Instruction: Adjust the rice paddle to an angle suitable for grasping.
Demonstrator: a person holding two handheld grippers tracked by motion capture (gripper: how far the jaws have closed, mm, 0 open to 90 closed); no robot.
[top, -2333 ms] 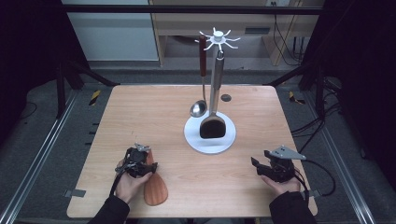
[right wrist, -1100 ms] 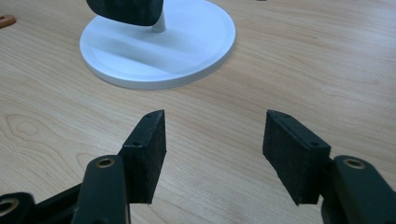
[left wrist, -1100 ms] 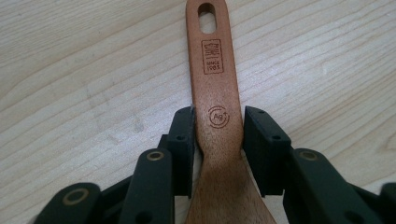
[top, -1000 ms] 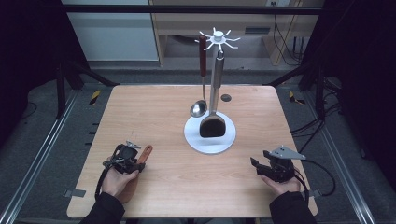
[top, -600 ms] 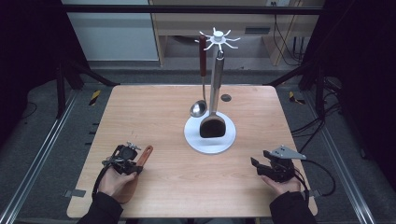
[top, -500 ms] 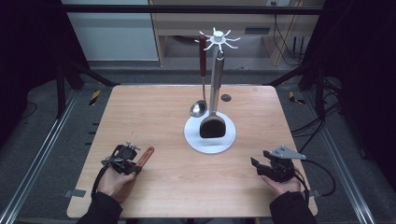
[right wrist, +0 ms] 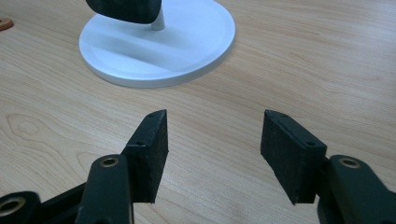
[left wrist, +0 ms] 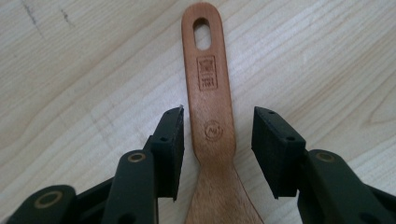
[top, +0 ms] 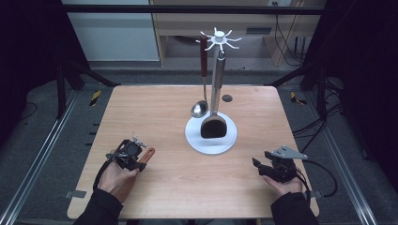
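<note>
A wooden spatula [top: 147, 154] lies on the table at the front left, its handle [left wrist: 209, 93] pointing away from my left gripper [left wrist: 218, 123]. Those jaws straddle the handle and have just been opening. The left pad sits close beside the wood, while the right pad stands clear of it. The hand hides the blade in the high view, where my left gripper [top: 139, 158] rests low on the table. My right gripper [top: 257, 165] lies at the front right. It is open and empty [right wrist: 214, 126] and faces the white stand base [right wrist: 159, 46].
A white utensil stand [top: 211, 138] with a hooked top [top: 218, 38] rises at the table's centre. A red-handled ladle [top: 200, 108] and a black turner [top: 213, 127] hang from it. A small dark disc [top: 227, 98] lies behind the stand.
Since the earliest frame the left hand has shifted left and come to cover the spatula's blade. Over the last second it has barely moved. The right hand has stayed still.
</note>
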